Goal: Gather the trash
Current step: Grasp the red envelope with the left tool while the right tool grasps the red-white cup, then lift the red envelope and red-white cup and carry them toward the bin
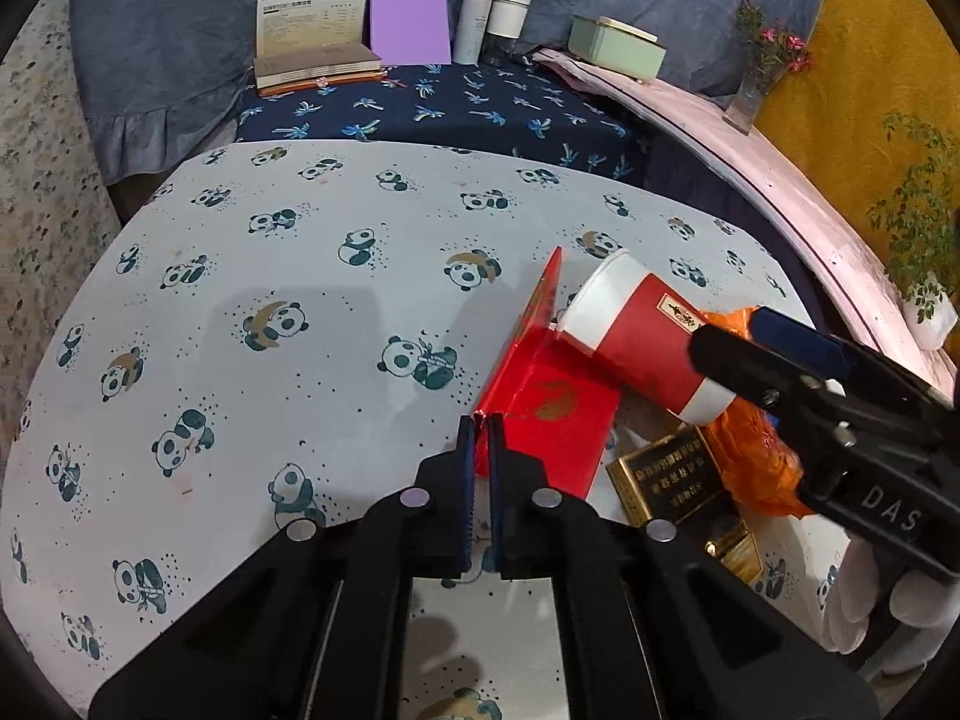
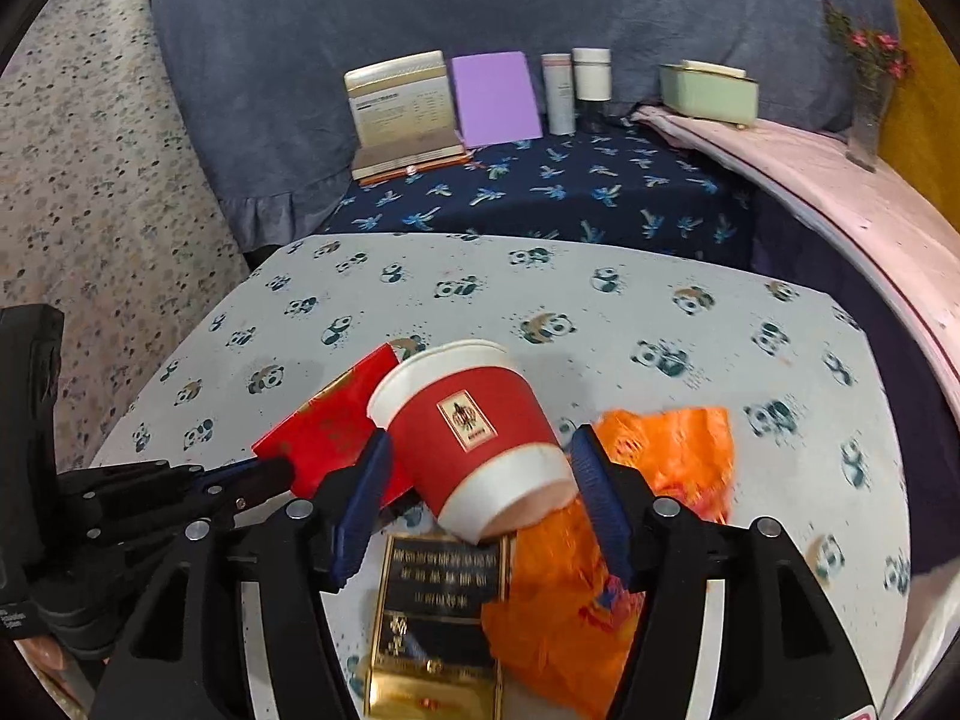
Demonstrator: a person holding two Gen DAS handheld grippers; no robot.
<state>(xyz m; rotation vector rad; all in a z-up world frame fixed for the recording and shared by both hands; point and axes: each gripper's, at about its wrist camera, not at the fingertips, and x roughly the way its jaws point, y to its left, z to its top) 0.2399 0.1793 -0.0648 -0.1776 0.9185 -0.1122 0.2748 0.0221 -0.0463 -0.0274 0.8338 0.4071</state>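
A red and white paper cup (image 2: 474, 438) lies on its side on the panda cloth, resting on a red envelope (image 1: 549, 414) and a black and gold box (image 2: 441, 606). An orange wrapper (image 2: 654, 480) lies to the right. My right gripper (image 2: 480, 510) is open, its blue pads either side of the cup's base. My left gripper (image 1: 480, 438) is shut on the corner of the red envelope. In the left wrist view the cup (image 1: 636, 336), the box (image 1: 666, 474), the wrapper (image 1: 756, 456) and the right gripper (image 1: 738, 336) all show at the right.
The panda tablecloth (image 1: 270, 300) covers the near table. Behind, on a navy cloth (image 2: 540, 192), stand a booklet (image 2: 402, 102), a purple card (image 2: 495, 99), two tubes (image 2: 576, 87) and a green box (image 2: 708, 93). A pink ledge (image 2: 840, 192) with a flower vase (image 2: 867, 114) runs along the right.
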